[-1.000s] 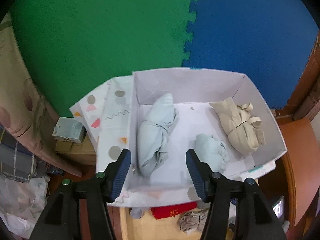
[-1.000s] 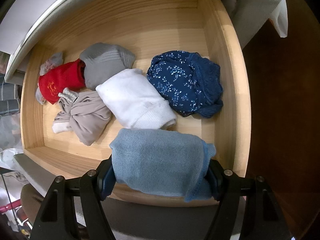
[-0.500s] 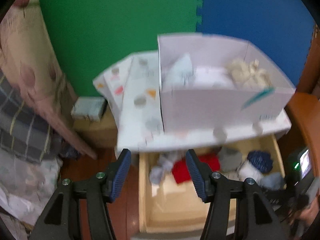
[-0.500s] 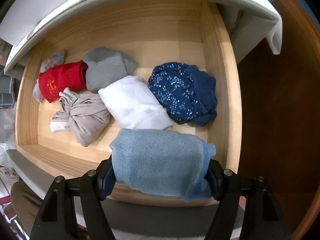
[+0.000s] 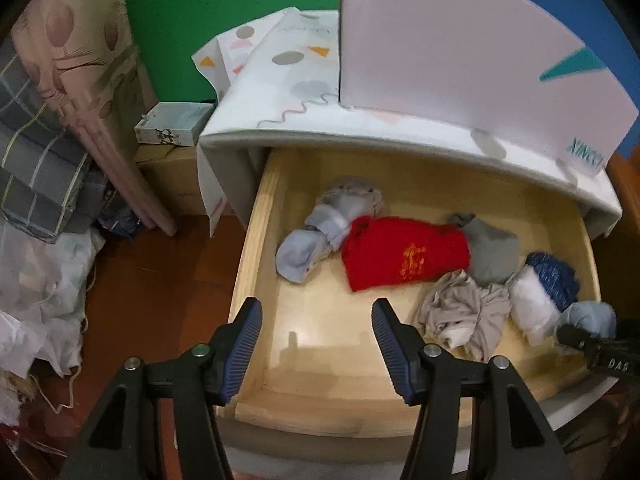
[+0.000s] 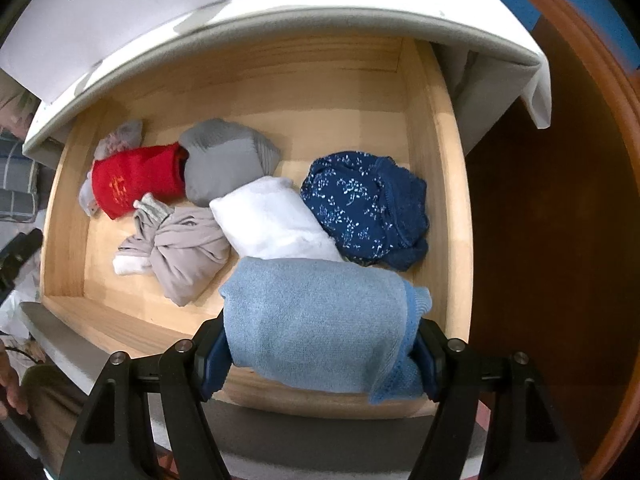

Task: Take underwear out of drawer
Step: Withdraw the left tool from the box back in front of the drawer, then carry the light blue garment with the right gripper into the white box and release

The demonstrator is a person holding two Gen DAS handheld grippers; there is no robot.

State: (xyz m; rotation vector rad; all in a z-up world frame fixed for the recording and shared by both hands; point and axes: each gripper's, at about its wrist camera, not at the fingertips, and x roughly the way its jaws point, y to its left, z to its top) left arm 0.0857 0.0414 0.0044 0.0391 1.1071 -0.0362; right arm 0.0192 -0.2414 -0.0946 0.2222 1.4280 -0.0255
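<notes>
L gripper point(image 5: 316, 336) points down over the open pale wooden drawer point(image 5: 256, 216) nr its front-left corner, jaws apart, empty. R gripper point(image 6: 320, 344) clamps a rolled light-blue knit underwear point(image 6: 320, 320) at front-right edge. Red roll point(image 5: 400, 256), grey, white, navy floral rolls point(image 6: 364, 204) lie inside.

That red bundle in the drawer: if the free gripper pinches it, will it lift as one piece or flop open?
The red bundle looks like soft knit folded flat, not knotted, so it would probably sag or unfold from a one-sided pinch. It seems light. It touches the grey bundle and the pale blue one, so either may drag along.
</notes>
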